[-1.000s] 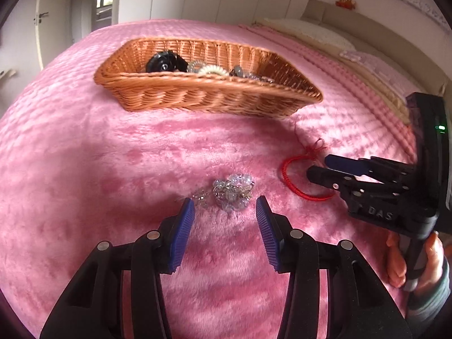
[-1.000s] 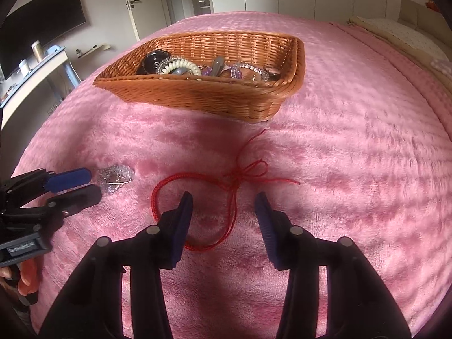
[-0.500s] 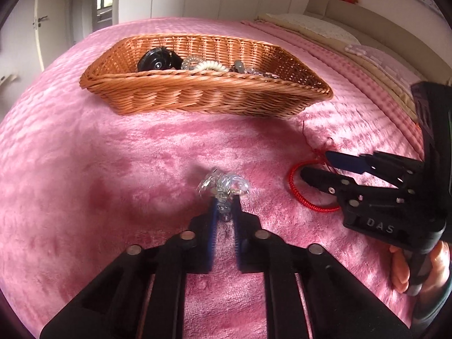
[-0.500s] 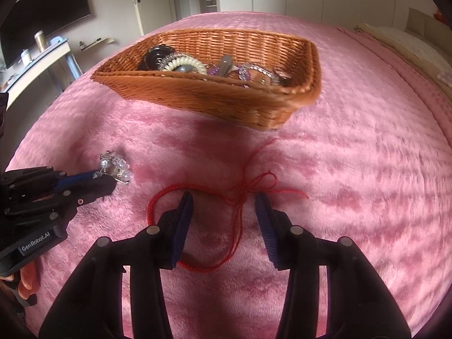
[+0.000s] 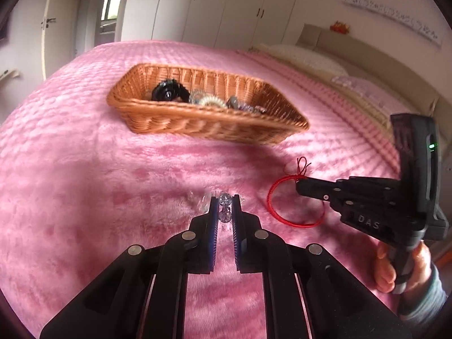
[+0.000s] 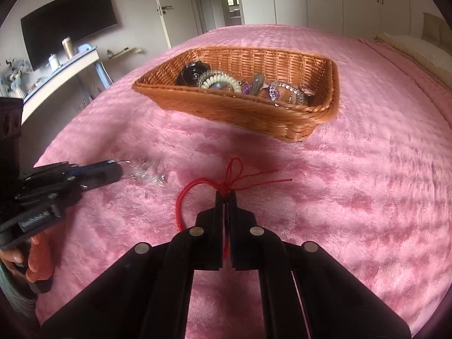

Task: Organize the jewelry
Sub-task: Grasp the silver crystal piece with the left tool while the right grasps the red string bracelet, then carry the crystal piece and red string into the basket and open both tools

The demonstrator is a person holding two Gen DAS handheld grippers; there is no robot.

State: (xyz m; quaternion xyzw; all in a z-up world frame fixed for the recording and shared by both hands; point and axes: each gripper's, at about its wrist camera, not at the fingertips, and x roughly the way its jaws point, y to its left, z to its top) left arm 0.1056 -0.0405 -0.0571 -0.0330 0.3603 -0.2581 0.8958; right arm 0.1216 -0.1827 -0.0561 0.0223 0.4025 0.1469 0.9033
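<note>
Both tongs have just bitten, and that changes the picture. A moment ago your left gripper [image 5: 225,207] stood wide apart over the crystal bead bracelet [image 5: 225,201]; now its blue pads are clamped on it, one clear bead pinched right at the tips while the rest of the strand trails off to the left of the jaws, blurred and swinging, so it looks to be coming off the pink blanket [image 5: 84,186]. Your right gripper [image 6: 226,197] has done the same a beat later: open over the red cord bracelet [image 6: 180,200] half a second back, it is now closed on the cord just below the knot, with the loop curling out to the left of the tips and the loose tails fanning ahead and to the right. The loop looks to be resting on the blanket for now.

So you hold the two loose pieces I can see on the blanket, one in each hand. The wicker basket [image 6: 234,113] sits straight ahead of both pairs of tongs, well beyond the tips, already carrying a black round piece, a pale beaded bracelet and some purple stones. I'd judge the grasping done and the carry next: lift clear, and mind the thin cord slipping and the crystal strand swinging as you go.
</note>
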